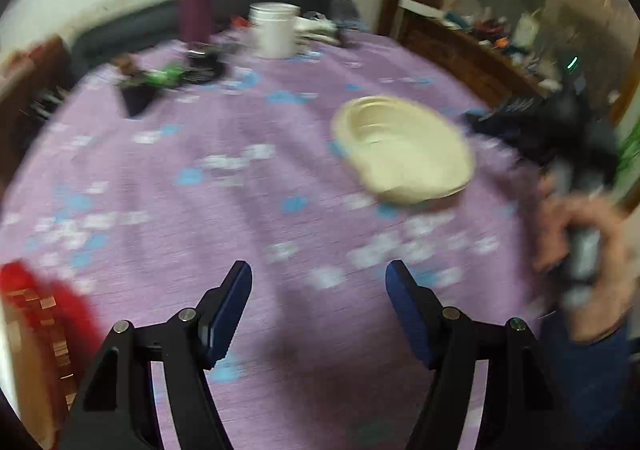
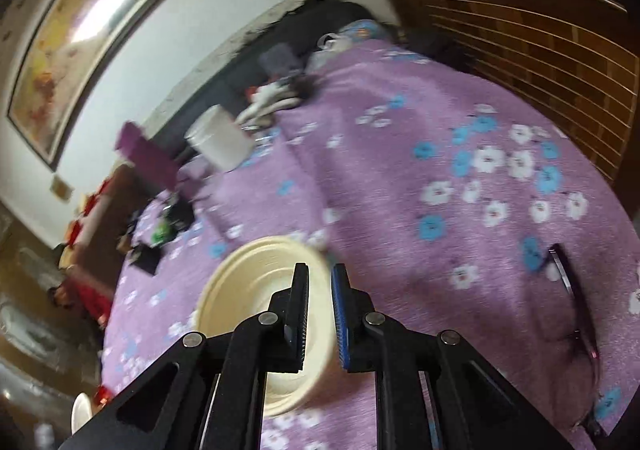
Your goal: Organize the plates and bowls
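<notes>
Our right gripper, fingers nearly closed, pinches the cream bowl's rim; our left gripper gapes empty. Beyond: white tub, purple bottle; no writing is legible.

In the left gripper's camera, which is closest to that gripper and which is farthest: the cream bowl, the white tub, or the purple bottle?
From the left gripper:
1. Cream bowl, nearest, in the air on the right side, held at its rim by the right gripper.
2. White tub and purple bottle, both at the table's far edge, the bottle on the left. They are too close to call.
</notes>
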Available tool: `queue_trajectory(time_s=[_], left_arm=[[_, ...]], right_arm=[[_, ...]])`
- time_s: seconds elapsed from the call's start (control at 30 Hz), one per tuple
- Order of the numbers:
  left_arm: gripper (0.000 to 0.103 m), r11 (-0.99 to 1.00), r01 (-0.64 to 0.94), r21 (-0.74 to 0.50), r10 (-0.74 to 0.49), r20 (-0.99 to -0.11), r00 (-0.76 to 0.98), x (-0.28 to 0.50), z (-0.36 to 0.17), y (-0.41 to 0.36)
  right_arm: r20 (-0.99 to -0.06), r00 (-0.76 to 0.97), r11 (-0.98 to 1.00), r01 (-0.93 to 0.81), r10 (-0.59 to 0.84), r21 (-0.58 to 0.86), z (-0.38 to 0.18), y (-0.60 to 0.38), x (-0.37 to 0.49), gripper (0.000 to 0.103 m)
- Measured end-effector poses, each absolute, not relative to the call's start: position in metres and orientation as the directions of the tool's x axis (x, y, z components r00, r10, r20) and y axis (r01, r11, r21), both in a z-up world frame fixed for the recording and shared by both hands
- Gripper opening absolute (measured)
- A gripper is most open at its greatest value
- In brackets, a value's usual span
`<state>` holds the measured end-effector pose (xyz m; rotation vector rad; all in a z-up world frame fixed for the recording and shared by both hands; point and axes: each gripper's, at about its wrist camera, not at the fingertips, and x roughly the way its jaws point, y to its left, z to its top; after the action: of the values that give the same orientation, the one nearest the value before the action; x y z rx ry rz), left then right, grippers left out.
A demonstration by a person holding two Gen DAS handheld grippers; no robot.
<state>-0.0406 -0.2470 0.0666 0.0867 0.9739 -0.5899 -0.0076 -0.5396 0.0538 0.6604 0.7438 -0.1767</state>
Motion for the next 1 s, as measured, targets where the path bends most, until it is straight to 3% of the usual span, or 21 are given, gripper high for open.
queue_trajectory(time_s=[0.1,0.23,0.33,0.5,0.57,0.67,0.8,0.9,1.0], left_arm=[[0.066,0.800,0.538,-0.266,-0.494,-0.801,0.337,-0.031,0.064,-0.278],[0.042,0.797,0.542,-0.267,-0.484,-0.819,0.308,-0.018,0.049,-0.308],[0.034,0.828,0.507,-0.241,-0.437,-0.843,0.314,-0.003,0.036,-0.314],[0.033,0.889,0.405,-0.212,-0.373,-0.850,0.373,0.021,0.037,-0.274],[0.033,0.914,0.358,-0.191,-0.336,-0.850,0.406,0.028,0.041,-0.251],[0.033,0.944,0.278,-0.177,-0.292,-0.839,0.459,0.040,0.045,-0.221],[0.033,0.957,0.213,-0.198,-0.279,-0.826,0.490,0.048,0.049,-0.193],[0.035,0.949,0.223,-0.224,-0.309,-0.810,0.499,0.040,0.057,-0.188],[0.050,0.942,0.248,-0.225,-0.323,-0.804,0.500,0.034,0.061,-0.195]], right_arm=[[-0.683,0.726,0.778,0.383,0.079,0.498,0.047,-0.541,-0.001,0.012],[-0.682,0.722,0.762,0.375,0.117,0.528,0.036,-0.545,0.000,0.012],[-0.691,0.704,0.765,0.352,0.163,0.539,0.033,-0.540,0.003,0.012],[-0.682,0.641,0.773,0.211,0.352,0.598,0.032,-0.509,0.010,0.016],[-0.679,0.602,0.785,0.134,0.419,0.604,0.037,-0.491,0.012,0.022],[-0.650,0.503,0.775,-0.064,0.569,0.628,0.044,-0.453,0.012,0.033],[-0.672,0.367,0.765,-0.355,0.643,0.537,0.056,-0.390,-0.003,0.033],[-0.635,0.391,0.745,-0.387,0.666,0.543,0.061,-0.391,-0.008,0.033],[-0.563,0.493,0.735,-0.288,0.663,0.614,0.062,-0.425,-0.001,0.033]])
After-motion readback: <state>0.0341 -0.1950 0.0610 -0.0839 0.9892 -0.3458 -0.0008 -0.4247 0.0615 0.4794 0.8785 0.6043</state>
